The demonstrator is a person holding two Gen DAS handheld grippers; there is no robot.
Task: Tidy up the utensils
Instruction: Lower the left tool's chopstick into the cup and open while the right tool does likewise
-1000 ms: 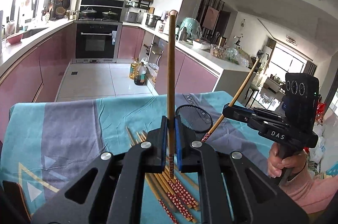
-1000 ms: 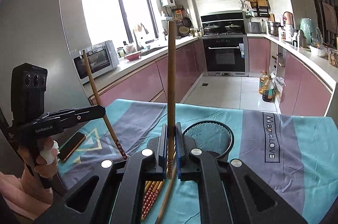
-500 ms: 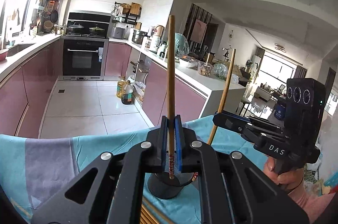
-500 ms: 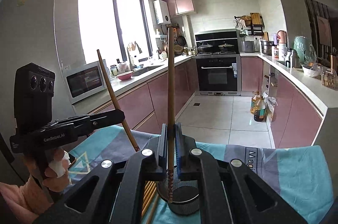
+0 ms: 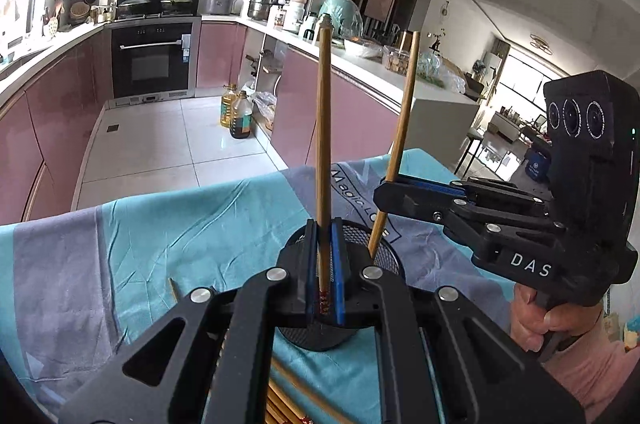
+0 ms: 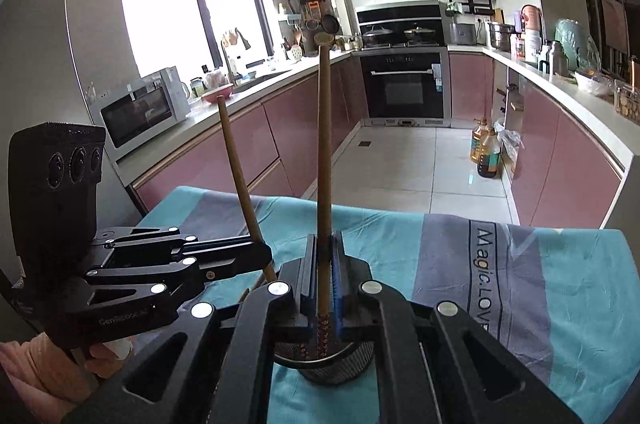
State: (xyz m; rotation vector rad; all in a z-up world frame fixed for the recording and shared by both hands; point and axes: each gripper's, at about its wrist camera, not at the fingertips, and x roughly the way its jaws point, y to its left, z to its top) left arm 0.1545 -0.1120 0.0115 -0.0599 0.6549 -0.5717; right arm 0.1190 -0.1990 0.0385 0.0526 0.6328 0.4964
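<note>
Both claws have moved from over the loose chopsticks [image 5: 288, 404] to above the mesh holder [image 5: 384, 256], left claw [image 5: 325, 264] and right claw [image 6: 325, 276] each pinching one upright chopstick [image 5: 323, 144].

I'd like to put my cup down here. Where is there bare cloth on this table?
Bare cloth lies right of the mesh holder, around the printed lettering, and along the far edge. It is crowded at the holder and near the loose chopsticks.
</note>
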